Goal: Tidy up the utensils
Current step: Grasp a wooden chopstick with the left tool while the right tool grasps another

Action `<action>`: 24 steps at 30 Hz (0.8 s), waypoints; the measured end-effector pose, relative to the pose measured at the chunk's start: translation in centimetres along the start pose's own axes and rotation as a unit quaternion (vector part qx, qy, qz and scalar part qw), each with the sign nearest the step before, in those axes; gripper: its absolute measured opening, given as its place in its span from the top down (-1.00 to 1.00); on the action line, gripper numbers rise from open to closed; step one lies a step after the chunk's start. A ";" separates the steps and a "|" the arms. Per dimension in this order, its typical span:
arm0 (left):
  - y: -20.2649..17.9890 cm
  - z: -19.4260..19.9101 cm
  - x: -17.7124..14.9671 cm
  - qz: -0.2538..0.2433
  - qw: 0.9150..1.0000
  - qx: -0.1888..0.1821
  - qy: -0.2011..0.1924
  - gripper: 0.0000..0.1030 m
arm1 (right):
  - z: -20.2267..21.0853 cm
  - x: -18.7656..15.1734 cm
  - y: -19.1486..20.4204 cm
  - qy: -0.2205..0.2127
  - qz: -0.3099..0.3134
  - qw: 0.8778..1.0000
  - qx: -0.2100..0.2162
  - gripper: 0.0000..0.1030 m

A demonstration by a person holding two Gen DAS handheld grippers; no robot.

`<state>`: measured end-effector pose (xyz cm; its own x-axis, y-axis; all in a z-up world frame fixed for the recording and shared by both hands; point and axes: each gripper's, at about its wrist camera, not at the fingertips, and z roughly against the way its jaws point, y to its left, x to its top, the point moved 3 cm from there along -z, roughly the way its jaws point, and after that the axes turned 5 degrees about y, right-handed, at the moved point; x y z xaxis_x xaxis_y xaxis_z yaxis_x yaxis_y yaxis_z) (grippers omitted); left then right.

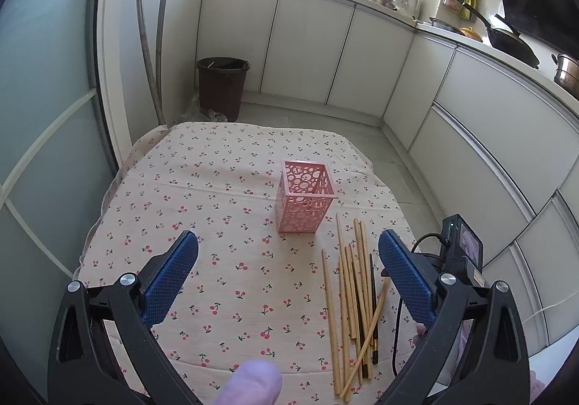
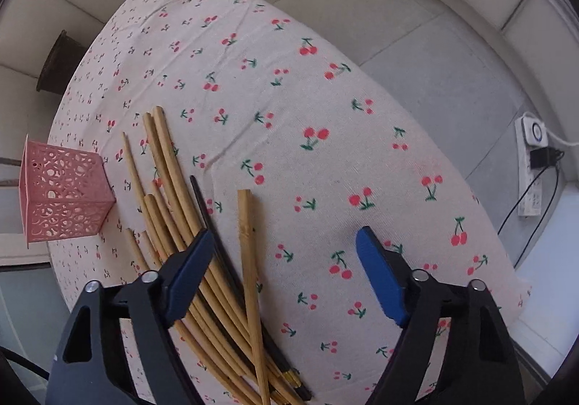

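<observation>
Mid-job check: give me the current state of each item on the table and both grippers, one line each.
Pink holder: upright on the cloth, seemingly empty.
Chopsticks: loose pile lying flat beside the holder, none inside it.
Dark chopstick: lying among the wooden ones.
Left gripper: open, holding nothing.
Right gripper: open, above the pile, pads not gripping any stick.
Tablecloth: spread flat over the table.

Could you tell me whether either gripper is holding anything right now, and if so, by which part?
Nothing is held. The left gripper is open over the cloth, and the right gripper is open above the chopsticks, touching none.
</observation>
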<state>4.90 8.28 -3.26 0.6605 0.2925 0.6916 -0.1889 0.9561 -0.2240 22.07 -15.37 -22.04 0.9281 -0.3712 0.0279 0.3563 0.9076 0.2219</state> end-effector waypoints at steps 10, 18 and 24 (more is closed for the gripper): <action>0.0 -0.5 0.1 -0.002 1.000 0.006 0.009 -0.86 | 0.0 0.3 1.5 -0.055 0.034 0.996 -0.069 0.70; 0.6 -2.6 -0.1 0.012 0.999 0.011 0.043 -0.86 | 0.1 0.6 1.3 -0.065 0.059 0.995 -0.041 0.85; -0.1 -7.3 -1.5 0.024 0.991 -0.015 0.131 -0.86 | 4.4 -0.1 0.9 -0.101 0.086 0.991 0.000 0.85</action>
<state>9.21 7.65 -9.26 0.8184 0.3191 0.4779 -0.2056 0.9392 -0.2750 21.82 -15.36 -17.50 0.9349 -0.2424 0.2593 0.1945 0.9609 0.1970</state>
